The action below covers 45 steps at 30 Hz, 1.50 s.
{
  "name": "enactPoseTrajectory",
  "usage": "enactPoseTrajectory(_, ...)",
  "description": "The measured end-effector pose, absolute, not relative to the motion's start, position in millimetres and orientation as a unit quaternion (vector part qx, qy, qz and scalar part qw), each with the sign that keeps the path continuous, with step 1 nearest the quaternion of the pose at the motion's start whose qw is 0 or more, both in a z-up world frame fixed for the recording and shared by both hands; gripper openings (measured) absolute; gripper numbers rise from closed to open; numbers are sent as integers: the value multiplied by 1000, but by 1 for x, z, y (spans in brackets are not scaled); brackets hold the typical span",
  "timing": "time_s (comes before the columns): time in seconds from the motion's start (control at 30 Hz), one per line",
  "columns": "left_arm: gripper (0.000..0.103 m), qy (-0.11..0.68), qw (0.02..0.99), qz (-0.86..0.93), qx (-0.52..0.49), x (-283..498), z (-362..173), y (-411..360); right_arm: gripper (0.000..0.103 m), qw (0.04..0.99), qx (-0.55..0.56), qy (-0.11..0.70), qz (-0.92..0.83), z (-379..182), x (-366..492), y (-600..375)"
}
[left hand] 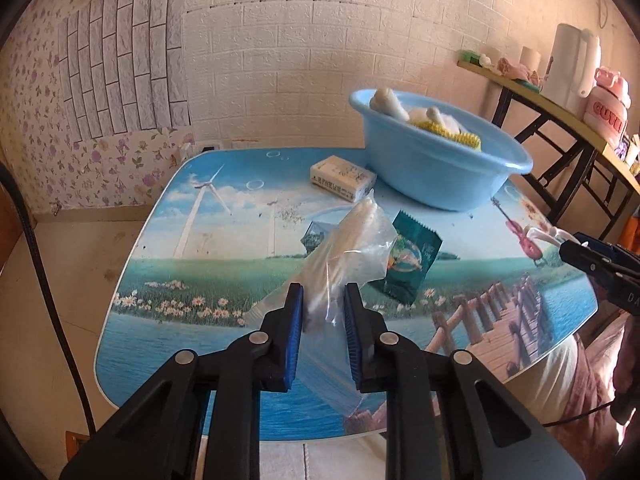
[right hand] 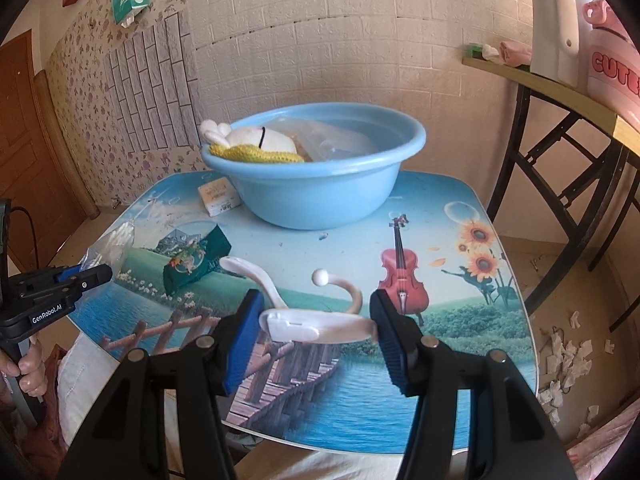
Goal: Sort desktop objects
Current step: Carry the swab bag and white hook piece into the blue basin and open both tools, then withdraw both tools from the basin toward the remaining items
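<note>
My left gripper (left hand: 323, 294) is shut on a clear plastic bag of white cotton swabs (left hand: 344, 256), held above the picture-printed table (left hand: 168, 320); it also shows in the right wrist view (right hand: 112, 244). My right gripper (right hand: 316, 322) is shut on a white plastic hook-shaped clip (right hand: 312, 324), held above the table's near edge; it shows at the right of the left wrist view (left hand: 544, 236). A blue basin (right hand: 320, 184) at the table's back holds a white and yellow plush toy (right hand: 256, 142) and clear packaging. A dark green packet (left hand: 412, 258) lies on the table.
A white box (left hand: 342, 176) lies beside the basin, to its left. A folding side table (right hand: 560, 92) on the right carries a white kettle (right hand: 560, 20) and a pink bottle (right hand: 616, 64). Paper scraps (right hand: 568, 360) litter the floor at the right.
</note>
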<state>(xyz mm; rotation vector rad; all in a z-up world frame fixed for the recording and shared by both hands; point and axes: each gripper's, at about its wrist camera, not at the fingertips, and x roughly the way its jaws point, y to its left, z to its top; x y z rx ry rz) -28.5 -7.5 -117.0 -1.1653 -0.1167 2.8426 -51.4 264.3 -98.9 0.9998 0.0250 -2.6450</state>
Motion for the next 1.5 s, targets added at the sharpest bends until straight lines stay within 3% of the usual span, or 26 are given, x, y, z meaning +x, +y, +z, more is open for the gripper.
enactPoseTrajectory(0.33, 18, -58, 54, 943, -324, -50, -57, -1, 55, 170, 305, -15, -937, -60, -72, 269)
enactPoseTrajectory(0.57, 18, -27, 75, 949, -305, -89, -35, 26, 55, 179, 287, -18, -941, -53, -107, 267)
enactPoseTrajectory(1.07, 19, 15, 114, 944, -310, -192, -41, 88, 55, 177, 292, -19, -940, -65, -189, 267)
enactPoseTrajectory(1.17, 23, 28, 120, 939, -321, -202, -48, 97, 55, 181, 299, -25, -937, -68, -196, 268)
enactPoseTrajectory(1.33, 50, 29, 121, 939, -321, -205, -51, 98, 60, 176, 298, -26, -938, -71, -194, 271)
enactPoseTrajectory(1.5, 57, 22, 111, 943, -312, -195, -47, 89, 62, 171, 295, -25, -940, -67, -185, 272)
